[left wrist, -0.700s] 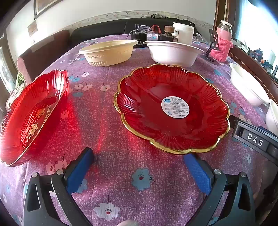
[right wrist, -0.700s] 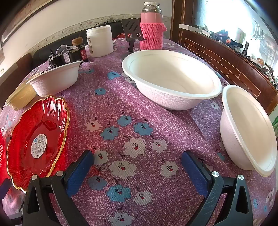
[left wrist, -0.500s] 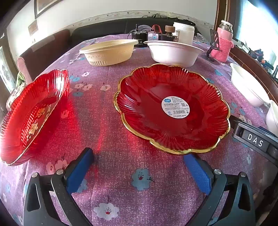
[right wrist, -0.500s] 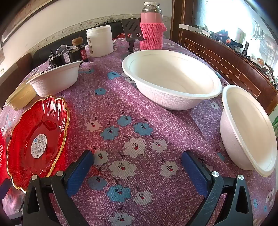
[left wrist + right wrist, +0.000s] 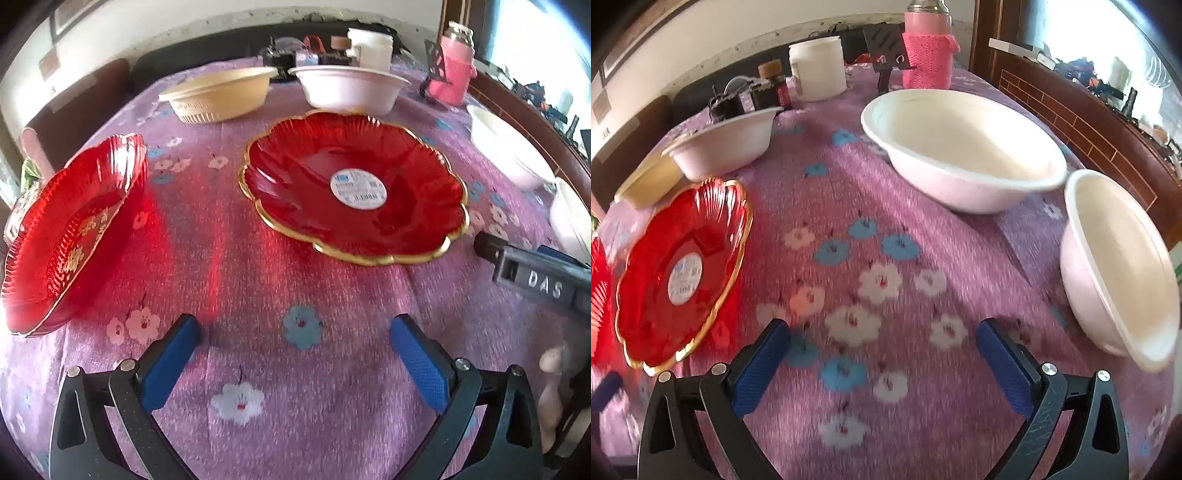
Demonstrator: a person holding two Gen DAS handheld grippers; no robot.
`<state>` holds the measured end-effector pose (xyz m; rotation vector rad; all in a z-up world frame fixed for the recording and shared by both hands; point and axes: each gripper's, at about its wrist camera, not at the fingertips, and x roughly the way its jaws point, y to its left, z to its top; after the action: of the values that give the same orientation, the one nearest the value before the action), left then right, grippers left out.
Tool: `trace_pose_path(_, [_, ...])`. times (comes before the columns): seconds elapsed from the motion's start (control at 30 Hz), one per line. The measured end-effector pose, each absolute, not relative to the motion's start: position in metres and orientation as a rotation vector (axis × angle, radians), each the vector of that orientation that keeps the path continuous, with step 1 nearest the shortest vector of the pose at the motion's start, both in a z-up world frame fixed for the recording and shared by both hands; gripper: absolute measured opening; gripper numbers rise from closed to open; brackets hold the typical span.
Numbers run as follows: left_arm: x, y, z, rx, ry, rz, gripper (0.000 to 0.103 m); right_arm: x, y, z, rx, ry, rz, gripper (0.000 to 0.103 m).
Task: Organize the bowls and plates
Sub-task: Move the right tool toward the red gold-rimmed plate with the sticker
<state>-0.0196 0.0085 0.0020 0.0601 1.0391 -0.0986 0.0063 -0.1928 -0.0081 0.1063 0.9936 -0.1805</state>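
I'm hovering both grippers, left gripper (image 5: 293, 350) and right gripper (image 5: 882, 349), jaws wide and empty; the gold-rimmed plate (image 5: 354, 188) is lying ahead, risking sliding if I'm nudging its rim.

A: What do your grippers look like?

B: Your left gripper (image 5: 294, 356) and right gripper (image 5: 882, 354) match: black triangular-cutout finger frames, blue textured pads (image 5: 419, 363), silver screws at the pivots. The right unit's body carries white "DAS" lettering.
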Motion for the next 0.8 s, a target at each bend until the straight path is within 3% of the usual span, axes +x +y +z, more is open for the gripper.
trace_pose_path(0.1, [-0.031,0.022,0.015,0.002,1.029,-0.138,0.099,-0.005,-0.188,-0.006,0.081,1.004,-0.139,0.102])
trace_pose_path(0.3, [-0.074,0.072,0.085,-0.030,0.749,-0.055,0.099,-0.034,-0.191,0.006,0.111,0.978,-0.024,0.102])
trace_pose_path(0.4, [-0.074,0.083,0.109,0.015,0.708,0.035,0.099,-0.051,-0.184,0.042,0.087,0.828,-0.007,0.102])
trace_pose_path(0.6, [-0.101,0.090,0.173,0.050,0.420,0.182,0.099,-0.077,-0.168,0.138,0.068,0.416,0.006,0.102])
trace_pose_path(0.8, [-0.098,0.073,0.200,0.101,0.319,0.205,0.099,-0.022,-0.154,0.152,0.145,0.512,0.087,0.102])
